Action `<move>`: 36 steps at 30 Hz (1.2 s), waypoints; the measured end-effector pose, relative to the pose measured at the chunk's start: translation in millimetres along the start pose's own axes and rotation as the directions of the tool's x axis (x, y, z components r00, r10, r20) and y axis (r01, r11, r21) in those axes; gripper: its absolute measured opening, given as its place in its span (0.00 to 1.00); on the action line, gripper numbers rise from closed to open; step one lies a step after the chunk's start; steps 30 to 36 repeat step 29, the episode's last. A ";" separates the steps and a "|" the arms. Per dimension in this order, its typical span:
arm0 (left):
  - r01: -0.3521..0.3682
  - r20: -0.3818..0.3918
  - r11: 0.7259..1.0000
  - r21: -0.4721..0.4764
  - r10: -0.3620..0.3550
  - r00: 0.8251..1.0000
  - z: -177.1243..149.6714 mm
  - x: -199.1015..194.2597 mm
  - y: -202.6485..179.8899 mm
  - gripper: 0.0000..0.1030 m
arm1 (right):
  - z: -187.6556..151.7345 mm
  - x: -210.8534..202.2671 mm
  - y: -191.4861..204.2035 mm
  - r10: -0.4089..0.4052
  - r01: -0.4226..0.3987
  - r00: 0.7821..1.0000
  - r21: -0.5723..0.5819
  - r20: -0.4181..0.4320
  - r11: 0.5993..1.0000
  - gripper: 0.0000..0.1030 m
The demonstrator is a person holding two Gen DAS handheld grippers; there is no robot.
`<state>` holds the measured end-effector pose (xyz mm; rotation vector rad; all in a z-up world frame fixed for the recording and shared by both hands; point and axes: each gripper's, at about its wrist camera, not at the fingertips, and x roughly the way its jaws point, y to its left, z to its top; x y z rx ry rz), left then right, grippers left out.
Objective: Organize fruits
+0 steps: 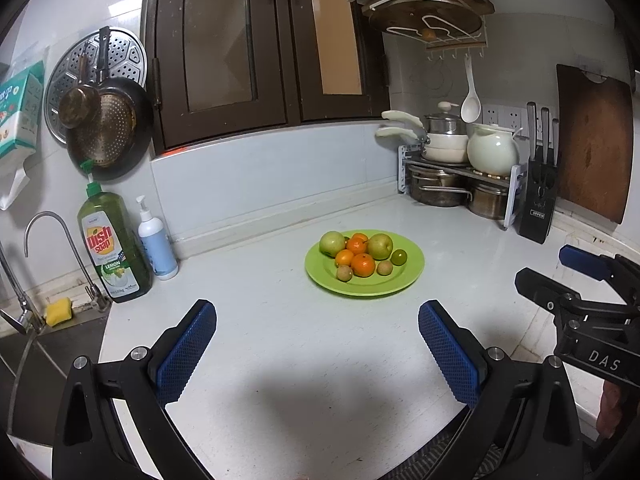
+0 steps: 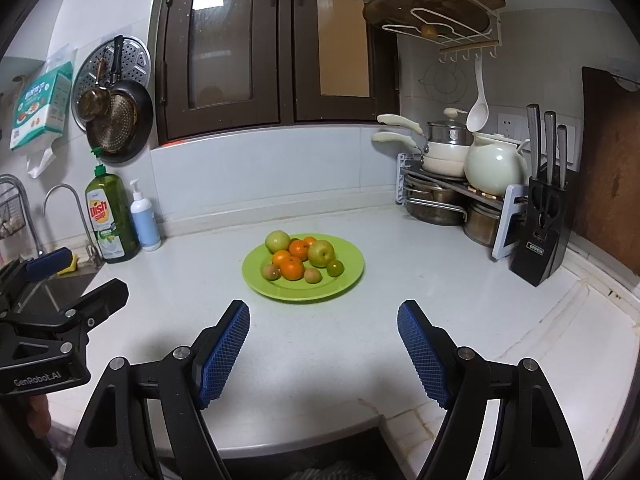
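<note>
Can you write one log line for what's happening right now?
left gripper: open, empty | right gripper: open, empty | fruits: piled on green plate | counter: grippers short of plate

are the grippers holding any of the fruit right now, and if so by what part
Nothing is held. The left gripper and right gripper are both open over bare counter, short of the green plate where all the fruit sits.

We see a white tabletop [image 1: 260, 320] carrying a green plate [image 1: 408, 276] mid-surface, a dish soap bottle [image 1: 110, 248], a pump bottle [image 1: 157, 246], a pot rack [image 1: 460, 184] and a knife block [image 1: 538, 204].
</note>
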<state>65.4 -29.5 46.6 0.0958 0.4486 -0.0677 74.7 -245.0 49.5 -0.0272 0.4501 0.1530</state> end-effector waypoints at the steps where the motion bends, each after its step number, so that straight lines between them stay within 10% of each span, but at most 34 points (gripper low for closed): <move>1: -0.001 -0.002 1.000 0.001 0.001 1.000 -0.1 0.5 0.1 1.00 | 0.0 -0.2 0.1 -0.001 0.001 1.000 -0.001 0.001 1.000 0.75; 36: 0.003 -0.021 1.000 -0.011 -0.004 1.000 -3.5 6.2 3.1 1.00 | -1.6 2.8 0.8 -0.007 0.007 1.000 -0.005 -0.009 1.000 0.75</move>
